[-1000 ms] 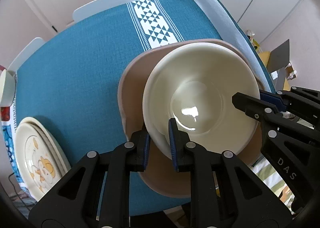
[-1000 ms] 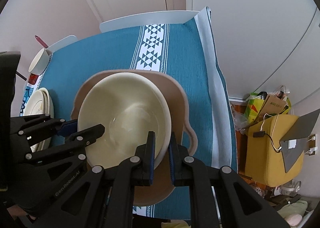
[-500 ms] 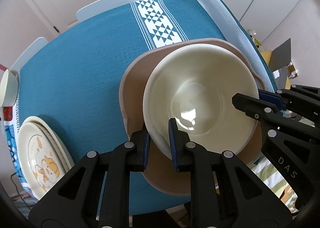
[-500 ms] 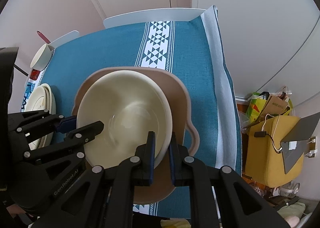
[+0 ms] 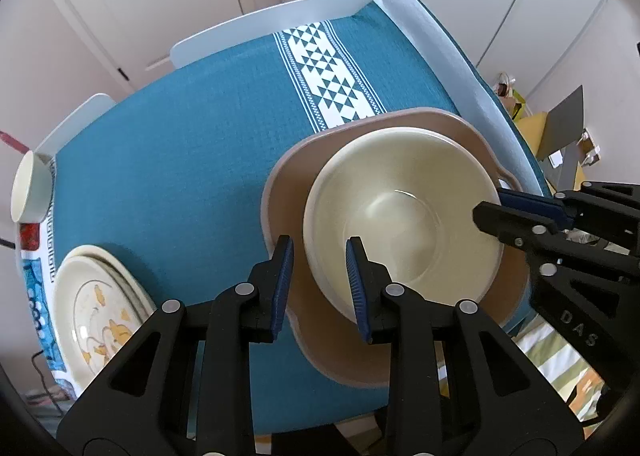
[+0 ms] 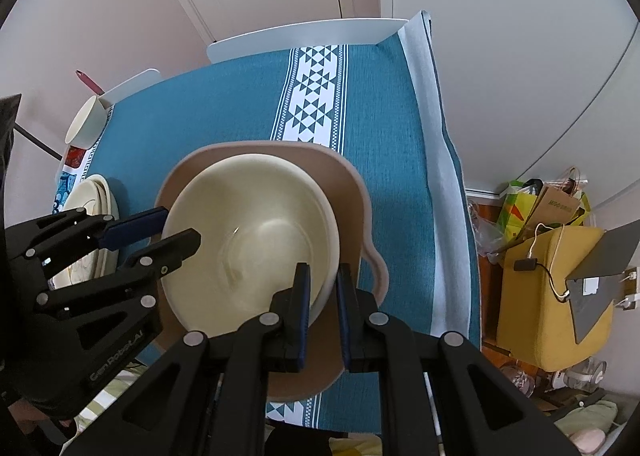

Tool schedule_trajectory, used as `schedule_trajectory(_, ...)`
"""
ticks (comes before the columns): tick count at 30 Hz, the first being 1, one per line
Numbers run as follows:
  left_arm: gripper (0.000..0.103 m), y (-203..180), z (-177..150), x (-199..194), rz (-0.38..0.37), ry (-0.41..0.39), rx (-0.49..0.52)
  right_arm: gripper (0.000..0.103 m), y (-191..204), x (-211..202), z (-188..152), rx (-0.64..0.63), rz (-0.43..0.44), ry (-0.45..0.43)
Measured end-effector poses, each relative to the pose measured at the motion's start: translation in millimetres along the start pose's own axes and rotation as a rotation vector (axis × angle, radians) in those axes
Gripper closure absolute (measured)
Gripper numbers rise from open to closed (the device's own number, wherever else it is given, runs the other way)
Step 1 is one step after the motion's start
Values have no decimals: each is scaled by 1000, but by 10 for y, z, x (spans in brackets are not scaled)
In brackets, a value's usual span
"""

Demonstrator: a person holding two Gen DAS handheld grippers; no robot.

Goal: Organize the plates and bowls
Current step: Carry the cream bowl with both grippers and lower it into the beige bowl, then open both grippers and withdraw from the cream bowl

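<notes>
Fingers (image 6: 301,296) clamping cream bowl (image 6: 248,240), glossy, round

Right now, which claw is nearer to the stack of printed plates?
Left. The left claw straddles the cream bowl's rim on the side toward the plate stack; the right claw grips the opposite rim.

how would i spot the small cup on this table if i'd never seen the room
Start from the teal tablecloth and follow it to the far left corner, past the stack of plates with an orange drawing. The cup stands there at the table's edge, in front of a pink handle. It is plain cream, much smaller than the big bowl sitting in the tan dish.
</notes>
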State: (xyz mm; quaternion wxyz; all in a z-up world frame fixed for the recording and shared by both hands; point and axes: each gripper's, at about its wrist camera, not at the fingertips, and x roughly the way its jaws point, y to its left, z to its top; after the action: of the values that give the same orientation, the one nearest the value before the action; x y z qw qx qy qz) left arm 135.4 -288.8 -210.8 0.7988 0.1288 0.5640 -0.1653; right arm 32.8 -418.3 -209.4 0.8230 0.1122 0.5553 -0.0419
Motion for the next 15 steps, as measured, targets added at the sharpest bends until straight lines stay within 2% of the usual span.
schedule_trajectory(6, 79, 106, -2, -237, 15, -42, -13, 91, 32, -226, -29, -10, 26, -41)
schedule_trajectory(12, 76, 402, -37, -654, 24, -120, -88, 91, 249, -514, 101, -64, 51, -116)
schedule_trajectory(13, 65, 479, -53, -744, 24, -142, -109, 91, 281, -538, 127, -74, 55, -127)
schedule_trajectory(14, 40, 557, -74, -836, 29, -168, -130, 91, 338, -575, 163, -89, 60, -143)
schedule_trajectory(15, 26, 621, -97, -918, 42, -195, -147, 91, 408, -610, 218, -108, 65, -158)
